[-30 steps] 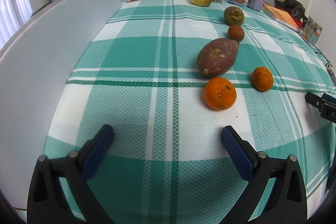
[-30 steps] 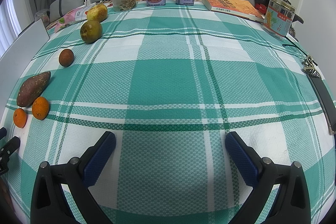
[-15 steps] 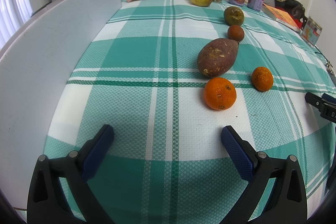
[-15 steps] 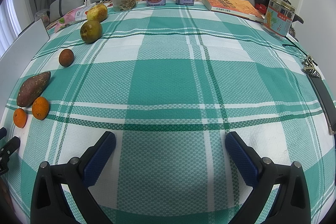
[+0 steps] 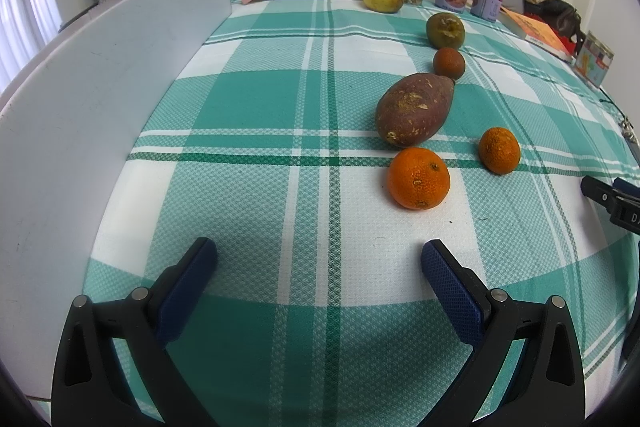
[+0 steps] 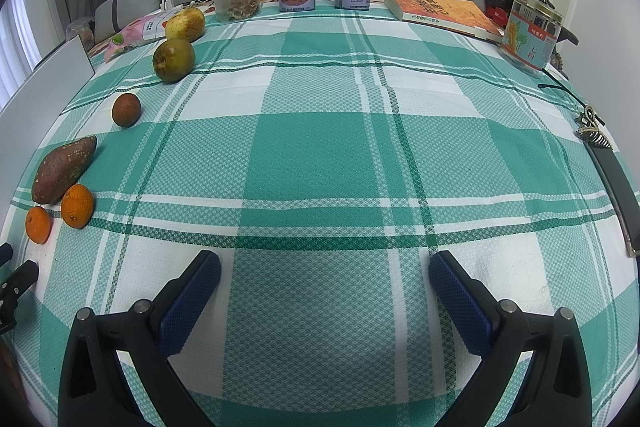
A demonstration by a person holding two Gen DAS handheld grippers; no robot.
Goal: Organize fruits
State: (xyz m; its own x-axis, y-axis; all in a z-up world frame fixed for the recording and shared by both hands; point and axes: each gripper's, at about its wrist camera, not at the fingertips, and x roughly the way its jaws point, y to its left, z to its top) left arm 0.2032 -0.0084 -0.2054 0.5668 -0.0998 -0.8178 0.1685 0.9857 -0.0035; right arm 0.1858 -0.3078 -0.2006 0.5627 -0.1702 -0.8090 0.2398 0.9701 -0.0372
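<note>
Both tongs spread wide and empty above the green plaid cloth [image 6: 320, 155], touching no fruit.

Seen past the left tongs [image 5: 320, 263]: large orange [image 5: 418, 177] just ahead, touching or nearly touching the sweet potato [image 5: 414, 109], small orange [image 5: 499, 150] to its right, white board [image 5: 92, 107] along the left. Shown only past the right tongs [image 6: 325, 273]: fruit lined down the cloth's left edge, well apart from the pads [image 6: 188, 303], plus an orange book [image 6: 444, 9] and a jar [image 6: 530, 31].

Left gripper [image 5: 319, 259] agape, empty; right gripper [image 6: 325, 271] likewise.
</note>
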